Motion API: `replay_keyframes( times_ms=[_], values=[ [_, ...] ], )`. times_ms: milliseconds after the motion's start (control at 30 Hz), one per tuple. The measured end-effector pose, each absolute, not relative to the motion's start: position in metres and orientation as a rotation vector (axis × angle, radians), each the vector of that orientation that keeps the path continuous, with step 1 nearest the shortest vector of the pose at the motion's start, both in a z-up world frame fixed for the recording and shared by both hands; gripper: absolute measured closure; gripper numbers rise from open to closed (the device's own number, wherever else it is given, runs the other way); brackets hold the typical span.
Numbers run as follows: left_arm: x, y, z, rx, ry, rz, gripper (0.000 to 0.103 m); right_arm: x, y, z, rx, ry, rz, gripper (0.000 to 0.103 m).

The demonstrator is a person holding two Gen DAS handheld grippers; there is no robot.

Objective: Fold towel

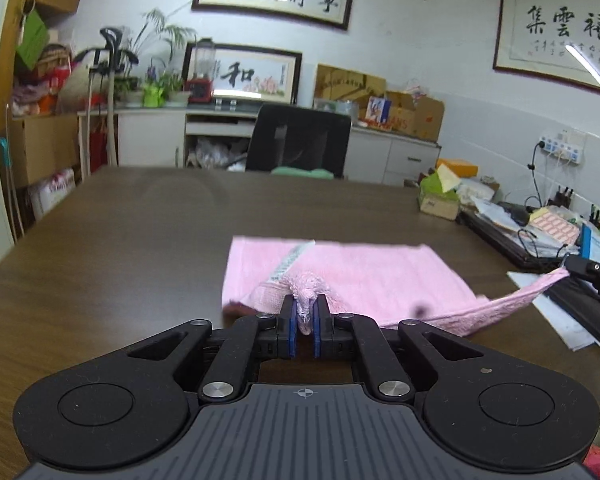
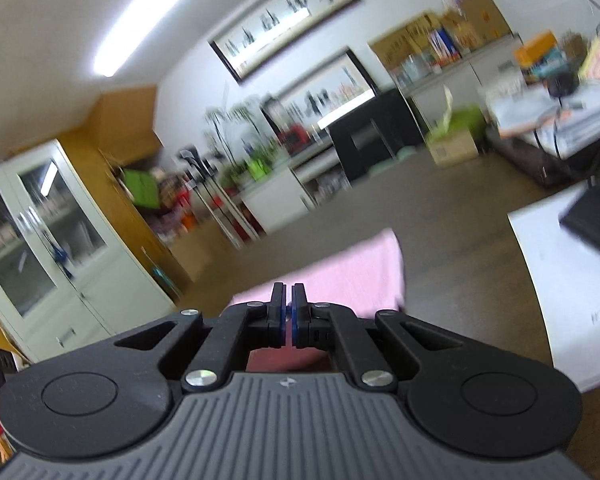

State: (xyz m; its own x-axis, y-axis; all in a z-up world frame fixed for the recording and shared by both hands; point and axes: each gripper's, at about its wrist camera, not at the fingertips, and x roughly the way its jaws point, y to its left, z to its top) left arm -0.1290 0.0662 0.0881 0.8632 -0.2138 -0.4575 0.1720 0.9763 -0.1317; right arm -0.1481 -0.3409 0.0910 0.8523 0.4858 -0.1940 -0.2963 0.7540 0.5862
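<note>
Left gripper (image 1: 305,312) is pinched tight on a bunched corner of the pink terry towel (image 1: 364,276), which lies spread on the dark brown wooden surface (image 1: 140,232). Moving right, a stretched edge of the towel rises off the surface to the right gripper (image 1: 572,267), which grips its far corner. From the right wrist view, blurred, that gripper (image 2: 288,307) has its jaws nearly together, pink cloth showing in the narrow gap. White paper sheet (image 2: 572,280) lies farther right.
</note>
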Motion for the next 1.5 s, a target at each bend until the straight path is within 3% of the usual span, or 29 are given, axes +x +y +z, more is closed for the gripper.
replay_keyframes(
  times_ms=[167, 300, 533, 667, 833, 933, 1233, 1333, 1500],
  values=[
    [-0.083, 0.054, 0.103, -0.059, 0.487, -0.165, 0.095, -0.11, -0.332, 0.114, 0.535, 0.273, 0.404, 0.102],
    [-0.028, 0.048, 0.093, -0.064, 0.572, -0.098, 0.095, -0.067, -0.326, 0.112, 0.489, 0.324, 0.386, 0.101],
    [-0.01, 0.055, 0.071, -0.074, 0.642, -0.082, 0.095, -0.061, -0.312, 0.063, 0.343, 0.543, 0.48, 0.081],
    [-0.02, 0.055, 0.072, -0.067, 0.638, -0.09, 0.095, -0.063, -0.296, 0.032, 0.239, 0.692, 0.492, 0.08],
    [-0.031, 0.051, 0.076, -0.058, 0.625, -0.097, 0.095, -0.066, -0.281, 0.016, 0.236, 0.744, 0.514, 0.079],
    [-0.034, 0.049, 0.076, -0.054, 0.625, -0.095, 0.095, -0.074, -0.279, 0.013, 0.272, 0.736, 0.554, 0.065],
    [-0.036, 0.054, 0.069, -0.069, 0.653, -0.088, 0.095, -0.102, -0.265, 0.021, 0.111, 0.696, 0.509, 0.067],
    [-0.036, 0.056, 0.067, -0.076, 0.662, -0.082, 0.095, -0.108, -0.257, 0.023, 0.065, 0.669, 0.484, 0.095],
    [-0.039, 0.061, 0.067, -0.083, 0.668, -0.08, 0.095, -0.119, -0.256, 0.031, 0.045, 0.614, 0.46, 0.1]
  ],
)
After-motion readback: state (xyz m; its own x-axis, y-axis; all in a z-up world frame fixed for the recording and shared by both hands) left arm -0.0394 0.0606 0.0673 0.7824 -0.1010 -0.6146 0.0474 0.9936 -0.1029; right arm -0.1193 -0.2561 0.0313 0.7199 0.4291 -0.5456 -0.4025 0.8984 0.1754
